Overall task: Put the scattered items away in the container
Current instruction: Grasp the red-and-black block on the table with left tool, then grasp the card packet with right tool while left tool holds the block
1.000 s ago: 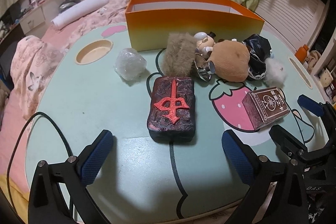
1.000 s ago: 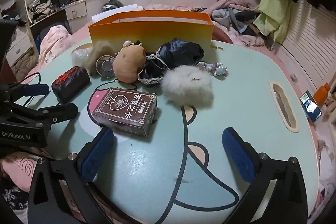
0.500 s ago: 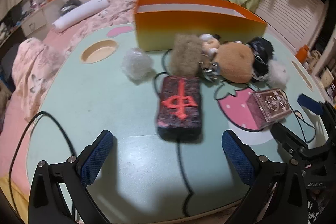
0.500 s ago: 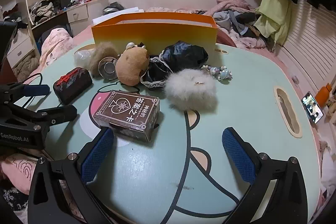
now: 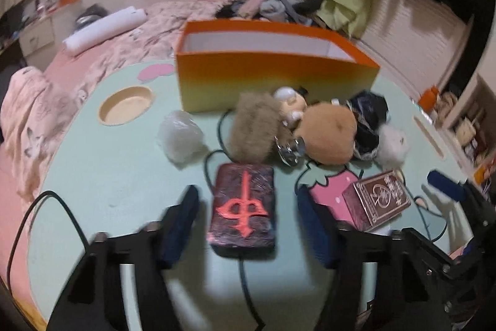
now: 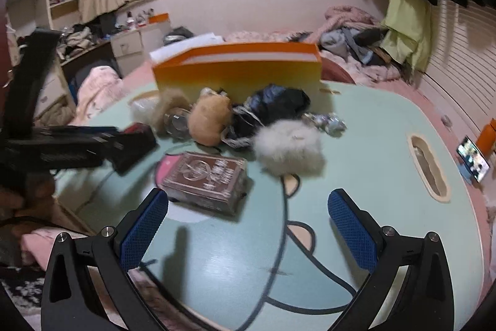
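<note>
An orange open box [image 5: 276, 76] stands at the back of the pale green table [image 5: 108, 172]. In front of it lie a dark block with a red sign [image 5: 243, 207], a clear crumpled lump [image 5: 179, 137], a brown fur piece [image 5: 254, 129], a tan plush [image 5: 328, 134], a black cloth [image 5: 369, 110], a white puff [image 5: 392, 146] and a brown card box [image 5: 376, 203]. My left gripper [image 5: 248, 225] is open, its fingers on either side of the dark block. My right gripper [image 6: 248, 233] is open and empty, just in front of the card box [image 6: 207, 177].
A cable [image 5: 37, 207] runs over the table's left front. Oval recesses [image 5: 125, 104] are cut in the table. A small metal piece [image 6: 328, 121] lies right of the black cloth. A phone on a stand [image 6: 472, 160] is off the right edge. A bed is behind.
My left gripper has moved forward over the dark block and its fingers have narrowed around it. My right gripper has moved closer to the card box.
</note>
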Tool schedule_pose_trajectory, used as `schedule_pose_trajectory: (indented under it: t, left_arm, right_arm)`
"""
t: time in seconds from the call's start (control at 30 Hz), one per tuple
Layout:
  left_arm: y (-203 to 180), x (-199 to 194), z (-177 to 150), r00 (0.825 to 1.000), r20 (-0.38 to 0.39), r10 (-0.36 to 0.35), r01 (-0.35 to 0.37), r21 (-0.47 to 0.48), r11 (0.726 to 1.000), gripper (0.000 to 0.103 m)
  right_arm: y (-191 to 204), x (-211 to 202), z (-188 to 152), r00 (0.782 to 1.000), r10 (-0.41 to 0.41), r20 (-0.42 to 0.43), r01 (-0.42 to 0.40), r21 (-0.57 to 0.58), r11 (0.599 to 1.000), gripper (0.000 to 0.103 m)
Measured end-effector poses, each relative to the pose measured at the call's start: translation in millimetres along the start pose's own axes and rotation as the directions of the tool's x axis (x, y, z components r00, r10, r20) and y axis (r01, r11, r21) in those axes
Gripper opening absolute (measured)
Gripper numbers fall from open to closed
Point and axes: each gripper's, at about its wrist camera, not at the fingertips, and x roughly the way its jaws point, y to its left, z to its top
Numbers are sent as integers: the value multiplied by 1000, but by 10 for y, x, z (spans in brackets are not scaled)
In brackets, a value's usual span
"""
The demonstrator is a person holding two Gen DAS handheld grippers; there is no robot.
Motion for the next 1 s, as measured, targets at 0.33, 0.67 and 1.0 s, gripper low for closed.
schedule_pose_trajectory:
  t: [0.33,0.67,1.0]
  left_arm:
    - [100,-274,-129,988,137,77,-67,-76,995,38]
    - [106,-367,-137,977,179,114,-102,-73,992,38]
    - [94,-392,-121,976,190,106,-93,-74,993,38]
  right_arm:
    - [289,168,124,998,31,-61,-36,-88,995,88]
    - [365,332,178,992,32,-119,-46,-120,992,60]
    - [280,88,165,999,38,-12,-39,-104,994,59]
